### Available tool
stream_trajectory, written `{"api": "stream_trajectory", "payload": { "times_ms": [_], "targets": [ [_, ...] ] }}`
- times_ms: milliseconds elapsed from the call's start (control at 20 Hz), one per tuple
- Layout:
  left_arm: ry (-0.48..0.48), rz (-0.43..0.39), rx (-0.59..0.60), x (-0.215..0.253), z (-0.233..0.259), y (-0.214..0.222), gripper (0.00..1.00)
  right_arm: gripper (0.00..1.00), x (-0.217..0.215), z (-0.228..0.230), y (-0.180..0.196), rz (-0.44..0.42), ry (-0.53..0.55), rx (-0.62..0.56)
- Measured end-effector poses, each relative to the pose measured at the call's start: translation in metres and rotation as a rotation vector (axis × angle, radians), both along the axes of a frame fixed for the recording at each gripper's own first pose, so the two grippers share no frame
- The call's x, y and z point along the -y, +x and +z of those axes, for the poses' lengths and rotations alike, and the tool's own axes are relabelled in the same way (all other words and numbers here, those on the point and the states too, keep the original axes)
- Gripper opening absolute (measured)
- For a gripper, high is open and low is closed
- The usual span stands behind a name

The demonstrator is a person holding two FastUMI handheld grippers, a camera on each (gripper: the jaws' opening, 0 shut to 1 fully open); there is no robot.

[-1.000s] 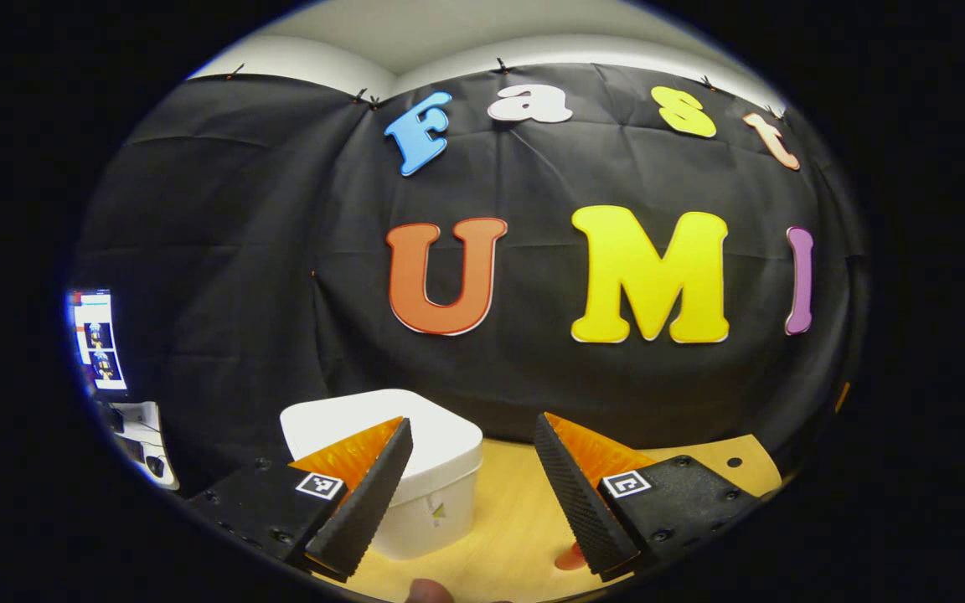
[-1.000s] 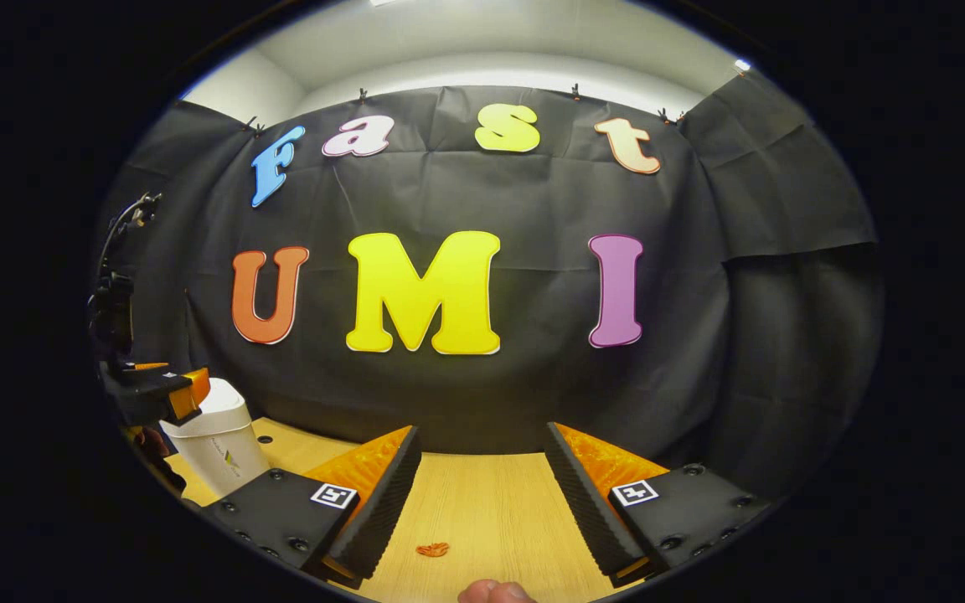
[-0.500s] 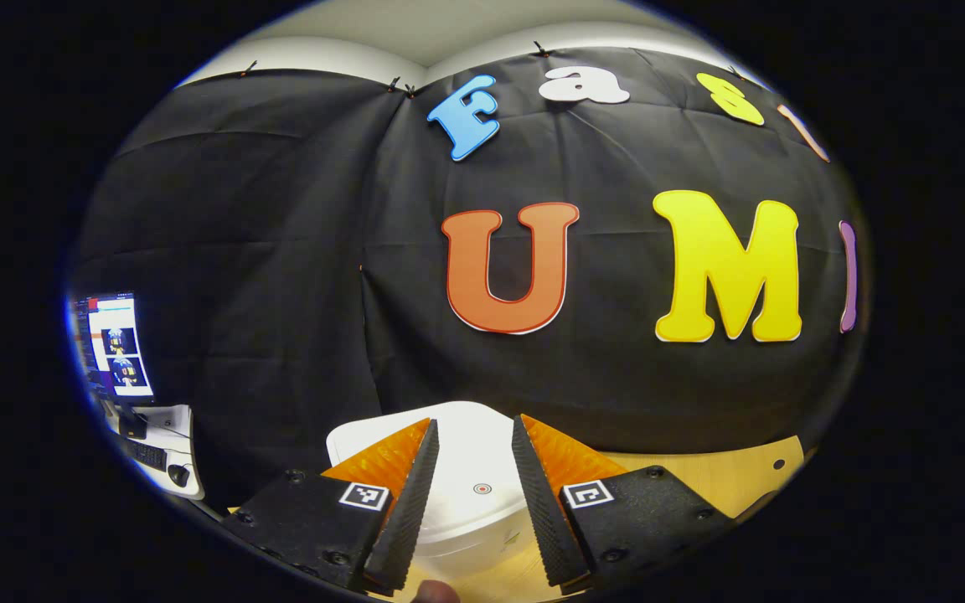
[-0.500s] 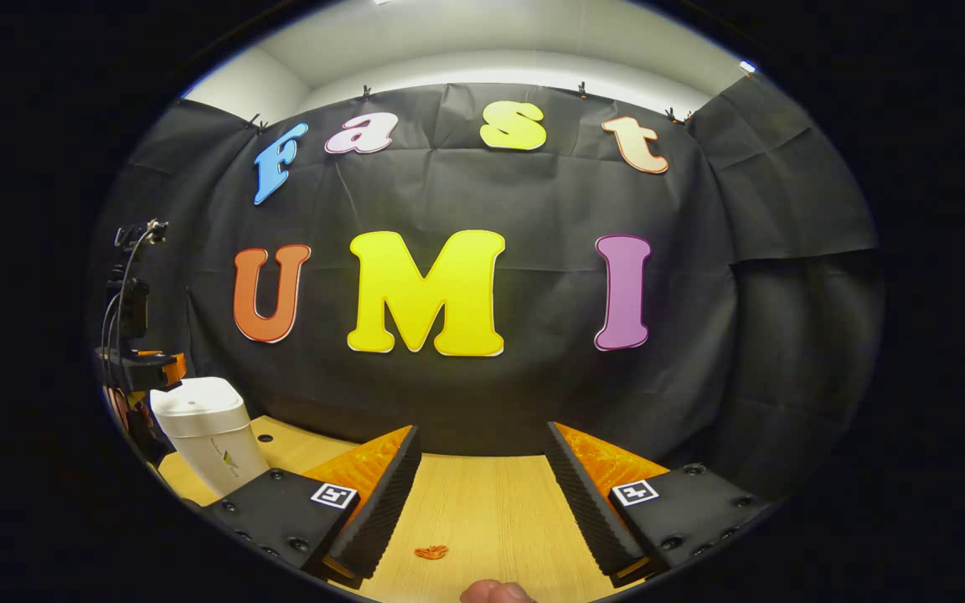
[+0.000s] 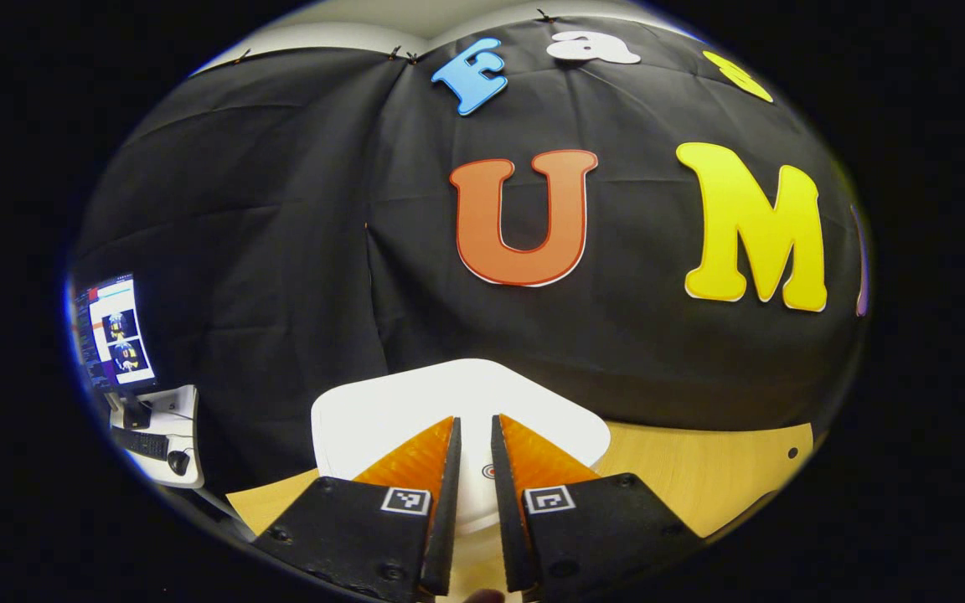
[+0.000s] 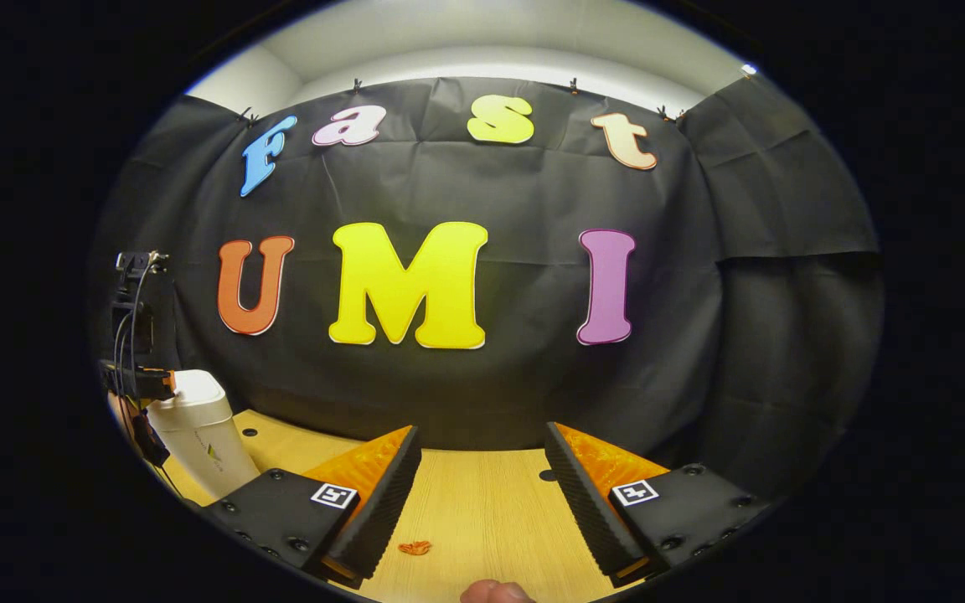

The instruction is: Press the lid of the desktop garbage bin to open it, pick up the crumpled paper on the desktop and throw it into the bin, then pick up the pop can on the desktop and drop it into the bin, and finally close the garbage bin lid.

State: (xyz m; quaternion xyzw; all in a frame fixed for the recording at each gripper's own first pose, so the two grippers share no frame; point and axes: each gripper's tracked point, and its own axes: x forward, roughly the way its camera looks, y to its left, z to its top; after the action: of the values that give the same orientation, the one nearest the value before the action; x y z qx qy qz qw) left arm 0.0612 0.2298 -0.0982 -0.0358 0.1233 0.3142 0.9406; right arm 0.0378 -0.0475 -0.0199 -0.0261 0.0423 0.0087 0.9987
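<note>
Left gripper (image 5: pixel 472 502) (jaws nearly together)

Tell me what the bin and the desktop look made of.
The bin looks like white moulded plastic: smooth, matte, with rounded corners and a seam under the lid. The desktop looks like light wood or wood-grain laminate; fine streaks show, but which one is unclear.

A monitor (image 5: pixel 114 331) stands above what looks like a keyboard (image 5: pixel 141 444); an orange scrap (image 6: pixel 415 548) lies on the wooden table (image 6: pixel 482 511).
</note>
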Motion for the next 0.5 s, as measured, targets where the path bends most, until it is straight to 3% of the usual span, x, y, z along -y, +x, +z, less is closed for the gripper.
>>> {"api": "stream_trajectory", "payload": {
  "times_ms": [500],
  "targets": [
    [-0.013, 0.004, -0.025, -0.0019, -0.0109, 0.0008, 0.23, 0.94, -0.0071, -0.0091, 0.0068, 0.004, 0.003, -0.022]
  ]
}}
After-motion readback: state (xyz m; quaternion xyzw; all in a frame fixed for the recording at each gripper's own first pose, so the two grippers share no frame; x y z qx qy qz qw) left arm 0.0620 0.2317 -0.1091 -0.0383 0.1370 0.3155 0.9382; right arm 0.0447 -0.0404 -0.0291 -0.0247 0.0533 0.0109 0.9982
